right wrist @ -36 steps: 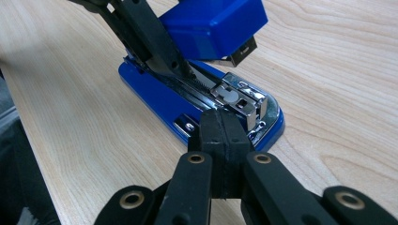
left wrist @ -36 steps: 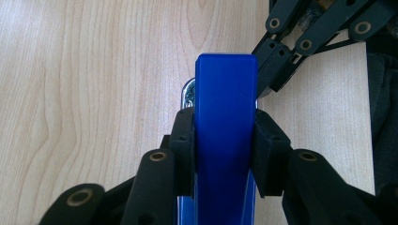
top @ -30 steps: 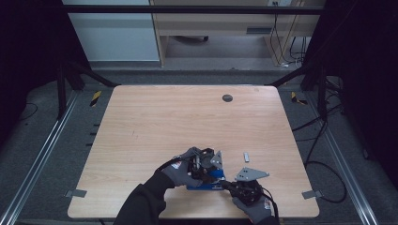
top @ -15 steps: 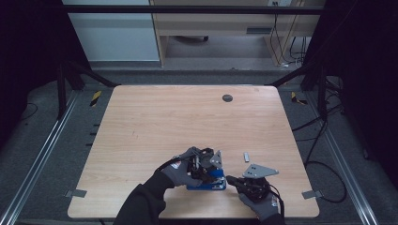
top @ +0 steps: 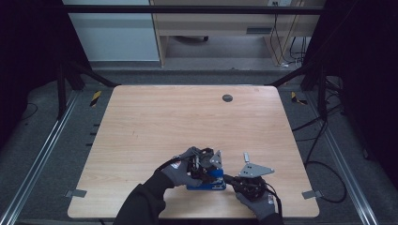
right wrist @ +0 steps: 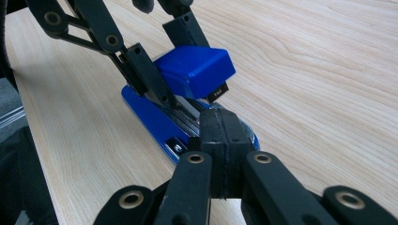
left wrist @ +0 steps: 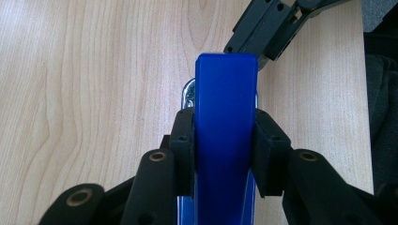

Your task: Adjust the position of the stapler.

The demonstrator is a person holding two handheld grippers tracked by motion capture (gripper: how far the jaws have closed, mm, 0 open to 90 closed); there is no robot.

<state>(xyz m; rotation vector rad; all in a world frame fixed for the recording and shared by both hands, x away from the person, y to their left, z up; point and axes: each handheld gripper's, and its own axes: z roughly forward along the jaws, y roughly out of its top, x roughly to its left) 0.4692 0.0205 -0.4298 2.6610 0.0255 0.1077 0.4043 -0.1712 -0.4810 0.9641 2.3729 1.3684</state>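
Observation:
A blue stapler (top: 206,183) lies near the table's front edge, its blue top arm (right wrist: 195,70) lifted off the base (right wrist: 150,119). My left gripper (top: 209,168) is shut on the sides of that top arm (left wrist: 226,117), one pad on each flank. My right gripper (right wrist: 220,126) is shut, pads pressed together with nothing between them. Its tip sits at the stapler's front end, at the metal plate below the raised arm. In the high view the right gripper (top: 231,179) comes in from the right of the stapler. In the left gripper view it shows beyond the stapler's nose (left wrist: 270,30).
The wooden table (top: 164,117) has a dark round grommet (top: 227,98) near its far edge. Metal frame rails (top: 42,154) run along both sides. Cables (top: 324,164) trail on the floor at the right. The table's front edge is close behind both hands.
The right gripper has shifted a little to the right at the stapler's front end. The left gripper and the stapler have kept still.

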